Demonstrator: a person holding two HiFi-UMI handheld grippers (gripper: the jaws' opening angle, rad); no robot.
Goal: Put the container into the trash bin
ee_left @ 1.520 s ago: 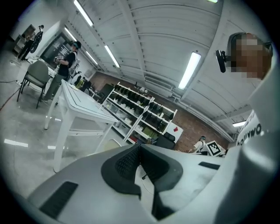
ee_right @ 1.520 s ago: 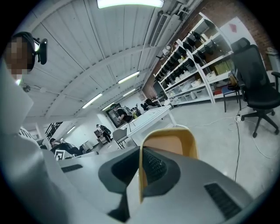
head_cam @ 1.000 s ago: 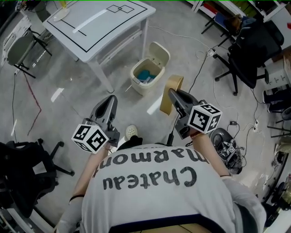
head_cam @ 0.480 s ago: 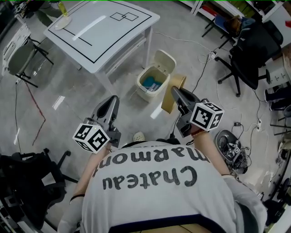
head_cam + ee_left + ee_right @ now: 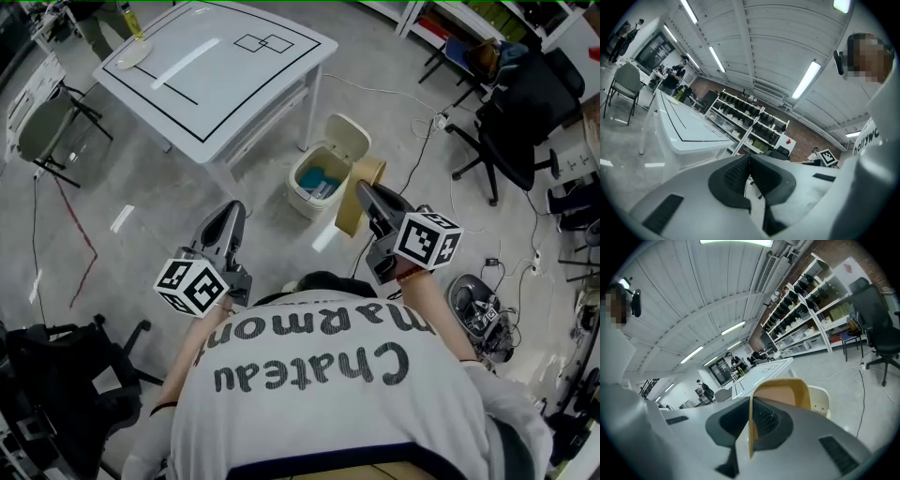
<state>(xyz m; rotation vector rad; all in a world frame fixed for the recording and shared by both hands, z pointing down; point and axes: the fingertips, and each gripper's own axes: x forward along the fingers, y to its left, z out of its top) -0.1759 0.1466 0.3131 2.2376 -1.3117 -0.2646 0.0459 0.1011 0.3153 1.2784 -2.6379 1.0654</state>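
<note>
Nearest, my two grippers. Left gripper (image 5: 229,217): fingers pressed together, nothing between them. Right gripper (image 5: 364,195): fingers clamped on one wall of the single tan container (image 5: 347,214), which is held in the air just beside the one open-lidded trash bin (image 5: 302,199) on the floor. Beyond stands one white counter (image 5: 216,66).

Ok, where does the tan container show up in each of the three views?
Head view: container right of centre, held by the right gripper.
Left gripper view: not in it.
Right gripper view: container at centre, clamped between the jaws.
Shared landmark: the white table with black lines, in all three.
</note>
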